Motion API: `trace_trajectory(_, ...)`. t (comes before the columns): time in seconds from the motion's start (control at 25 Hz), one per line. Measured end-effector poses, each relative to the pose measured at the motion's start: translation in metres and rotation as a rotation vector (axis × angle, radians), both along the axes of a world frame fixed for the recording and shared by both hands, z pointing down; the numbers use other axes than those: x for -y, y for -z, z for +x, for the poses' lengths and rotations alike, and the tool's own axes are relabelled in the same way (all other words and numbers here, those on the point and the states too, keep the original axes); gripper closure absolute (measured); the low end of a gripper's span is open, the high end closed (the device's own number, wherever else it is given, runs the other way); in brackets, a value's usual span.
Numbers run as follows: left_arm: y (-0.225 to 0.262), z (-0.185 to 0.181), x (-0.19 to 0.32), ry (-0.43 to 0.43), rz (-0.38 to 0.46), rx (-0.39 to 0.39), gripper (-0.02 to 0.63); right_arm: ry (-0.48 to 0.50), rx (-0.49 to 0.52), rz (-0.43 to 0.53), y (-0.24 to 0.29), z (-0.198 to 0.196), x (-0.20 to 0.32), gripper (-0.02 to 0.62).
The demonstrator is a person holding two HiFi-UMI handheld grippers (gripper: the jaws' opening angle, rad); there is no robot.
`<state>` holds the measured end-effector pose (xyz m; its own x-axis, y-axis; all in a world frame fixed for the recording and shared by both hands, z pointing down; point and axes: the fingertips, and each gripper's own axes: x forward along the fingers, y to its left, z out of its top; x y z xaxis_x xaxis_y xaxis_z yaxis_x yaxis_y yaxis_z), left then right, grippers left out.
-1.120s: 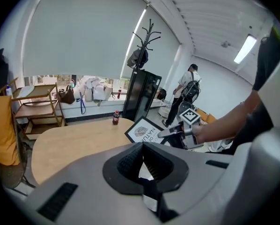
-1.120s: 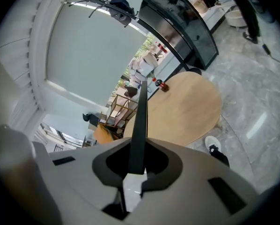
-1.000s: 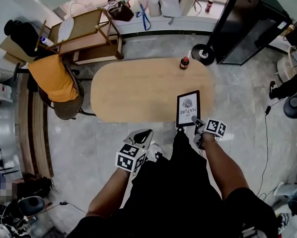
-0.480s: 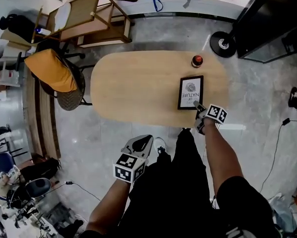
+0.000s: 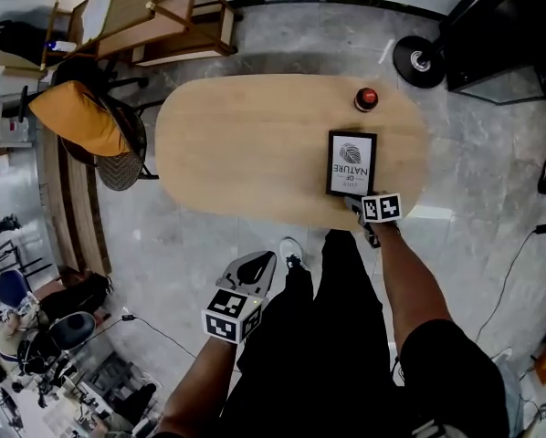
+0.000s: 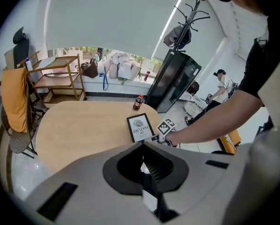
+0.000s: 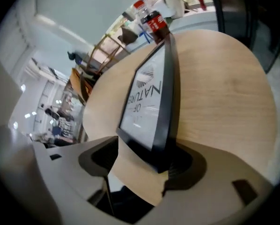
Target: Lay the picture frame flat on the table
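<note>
The picture frame (image 5: 351, 163) lies flat on the table (image 5: 246, 144), its near corner between the right gripper (image 7: 147, 170) fingers (opening, wide apart, not clamping it).

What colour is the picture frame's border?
Black. The picture frame shows best in the head view.

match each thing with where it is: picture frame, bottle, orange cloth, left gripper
Things:
1. picture frame
2. bottle
3. orange cloth
4. left gripper

Places:
a. draped on a chair
b. held over the floor, off the table
c. face up on the table
d. upright at the table's far edge

Pairs: 1-c, 2-d, 3-a, 4-b
</note>
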<state>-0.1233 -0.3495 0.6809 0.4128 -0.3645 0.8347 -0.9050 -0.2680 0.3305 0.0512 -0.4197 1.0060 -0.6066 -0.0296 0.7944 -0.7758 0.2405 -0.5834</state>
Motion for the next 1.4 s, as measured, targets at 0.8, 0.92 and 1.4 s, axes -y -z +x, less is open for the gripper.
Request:
trace_trajectory(0.8,0.042,-0.023,-0.027,-0.089,0.133,-0.045,0.601,-0.128,-0.237,0.111,0.070,0.028,-0.005,0.448)
trace_trajectory(0.92,0.066,-0.024,-0.039,-0.147,0.208,-0.053,0.601,-0.221,-0.112,0.213,0.135,0.008,-0.014,0.506)
trace_trajectory(1.4,0.136,-0.030,-0.121,-0.296,0.339,-0.182,0.601,-0.359,0.302,0.492,0.387,-0.077,-0.146,0.592)
